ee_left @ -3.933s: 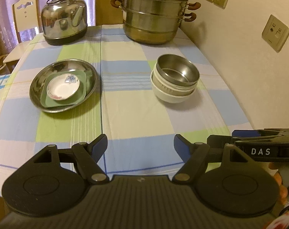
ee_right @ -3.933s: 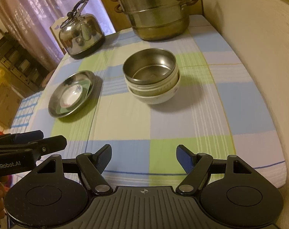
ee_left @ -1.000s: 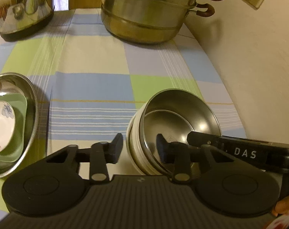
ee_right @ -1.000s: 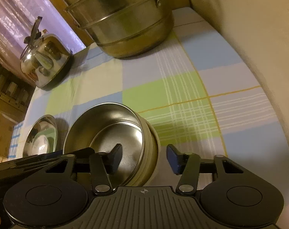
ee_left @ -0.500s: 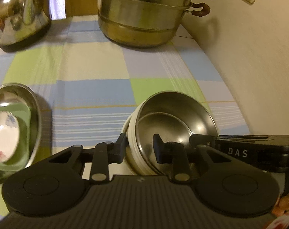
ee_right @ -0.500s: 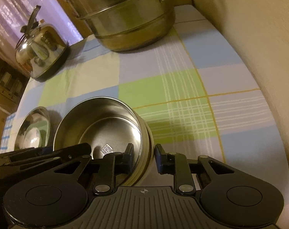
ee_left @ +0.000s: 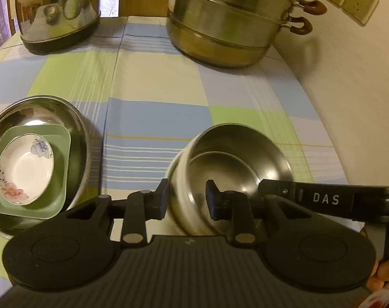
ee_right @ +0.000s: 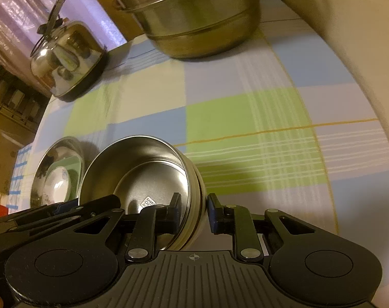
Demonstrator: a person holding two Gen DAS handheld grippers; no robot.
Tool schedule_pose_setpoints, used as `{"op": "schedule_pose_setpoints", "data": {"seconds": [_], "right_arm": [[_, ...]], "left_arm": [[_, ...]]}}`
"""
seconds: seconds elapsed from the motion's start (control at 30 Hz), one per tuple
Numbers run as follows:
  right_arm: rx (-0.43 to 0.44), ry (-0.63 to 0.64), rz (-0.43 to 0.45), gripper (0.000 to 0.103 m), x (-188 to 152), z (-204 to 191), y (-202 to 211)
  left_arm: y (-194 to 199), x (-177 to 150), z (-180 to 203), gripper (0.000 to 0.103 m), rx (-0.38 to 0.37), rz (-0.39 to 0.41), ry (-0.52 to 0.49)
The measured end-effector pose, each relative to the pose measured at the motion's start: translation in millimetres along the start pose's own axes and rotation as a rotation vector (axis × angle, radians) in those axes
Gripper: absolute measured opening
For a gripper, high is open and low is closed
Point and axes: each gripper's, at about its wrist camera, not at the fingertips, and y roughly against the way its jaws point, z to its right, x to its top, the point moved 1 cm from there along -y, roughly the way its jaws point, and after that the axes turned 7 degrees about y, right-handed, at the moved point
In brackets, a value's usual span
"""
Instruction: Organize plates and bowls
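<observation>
A steel bowl (ee_left: 235,159) nests in white bowls (ee_left: 177,177), forming one stack on the checked cloth. My left gripper (ee_left: 188,197) is shut across the stack's left rim, one finger inside the steel bowl and one outside. My right gripper (ee_right: 193,209) grips the right rim the same way; its jaws are closing, pads against the steel bowl (ee_right: 148,169) and the white wall. The stack looks tilted. To its left, close by, a steel plate (ee_left: 73,118) holds a green square plate (ee_left: 60,179) and a small floral dish (ee_left: 25,169).
A steel kettle (ee_left: 58,10) stands at the back left and a big steamer pot (ee_left: 233,25) at the back middle. A cream wall (ee_left: 348,89) with sockets (ee_left: 348,0) borders the table's right side. A hand (ee_left: 384,279) shows at the lower right.
The right gripper's jaws have closed onto the stack's right rim. Both grippers and the bowl stack have shifted left, nearer the steel plate.
</observation>
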Motion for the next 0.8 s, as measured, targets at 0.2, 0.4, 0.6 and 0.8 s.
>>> {"op": "schedule_pose_setpoints", "data": {"seconds": [0.2, 0.4, 0.6, 0.8], "right_arm": [[0.014, 0.029, -0.011, 0.021, 3.0, -16.7, -9.4], [0.017, 0.044, -0.017, 0.021, 2.8, -24.6, -14.3], [0.012, 0.051, -0.015, 0.021, -1.4, -32.6, -13.8], [-0.019, 0.071, 0.009, 0.021, -4.2, -38.8, -7.8]], "left_arm": [[2.8, 3.1, -14.5, 0.026, 0.026, 0.013, 0.025], [5.4, 2.8, -20.2, 0.026, 0.033, 0.017, 0.031], [5.6, 4.0, -25.2, 0.026, 0.032, 0.015, 0.023], [13.1, 4.4, -29.3, 0.027, 0.021, 0.022, 0.009]]}}
